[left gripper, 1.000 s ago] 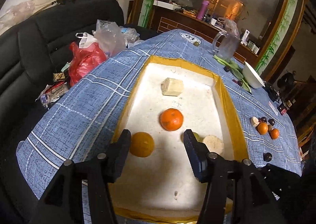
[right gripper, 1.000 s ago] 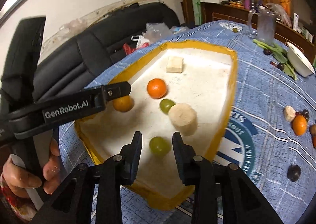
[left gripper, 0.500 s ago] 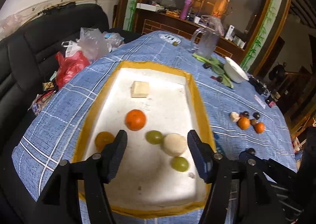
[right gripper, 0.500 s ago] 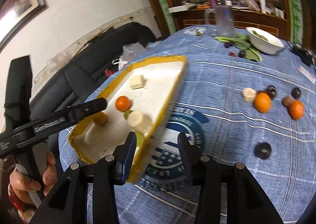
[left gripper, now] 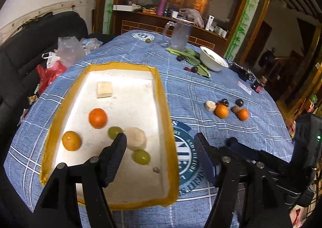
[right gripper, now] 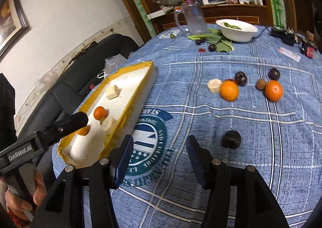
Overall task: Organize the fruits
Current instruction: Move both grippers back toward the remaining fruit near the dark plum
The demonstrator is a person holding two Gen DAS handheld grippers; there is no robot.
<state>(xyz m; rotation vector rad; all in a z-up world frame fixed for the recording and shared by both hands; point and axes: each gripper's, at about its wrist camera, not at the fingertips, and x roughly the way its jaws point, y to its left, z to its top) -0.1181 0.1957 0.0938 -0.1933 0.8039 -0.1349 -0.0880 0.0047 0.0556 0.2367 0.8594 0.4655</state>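
A yellow-rimmed white tray [left gripper: 159, 95] holds two oranges [left gripper: 97, 118], two green grapes [left gripper: 141, 156], a pale round piece [left gripper: 135, 141] and a tan block [left gripper: 104, 89]. My left gripper [left gripper: 161, 151] hangs over the tray's right rim, its jaws opening with nothing between them. My right gripper [right gripper: 160, 153] is over the tablecloth emblem [right gripper: 149, 143] beside the tray [right gripper: 138, 95], jaws opening and empty. Loose on the cloth lie two oranges [right gripper: 229, 90], dark plums [right gripper: 240, 78], a brown fruit [right gripper: 261, 84], a pale piece [right gripper: 214, 86] and a dark fruit [right gripper: 231, 139] just ahead to the right.
At the table's far side stand a white bowl [right gripper: 237, 29], a glass mug [right gripper: 194, 19] and green leaves [right gripper: 217, 40]. A black sofa [left gripper: 24, 55] with plastic bags [left gripper: 50, 71] runs along the left. Small items [right gripper: 289, 55] lie at the far right edge.
My right gripper let go of the green grape in the tray, swung right over the cloth and widened. My left gripper slid right, from over the oranges to the tray's right rim.
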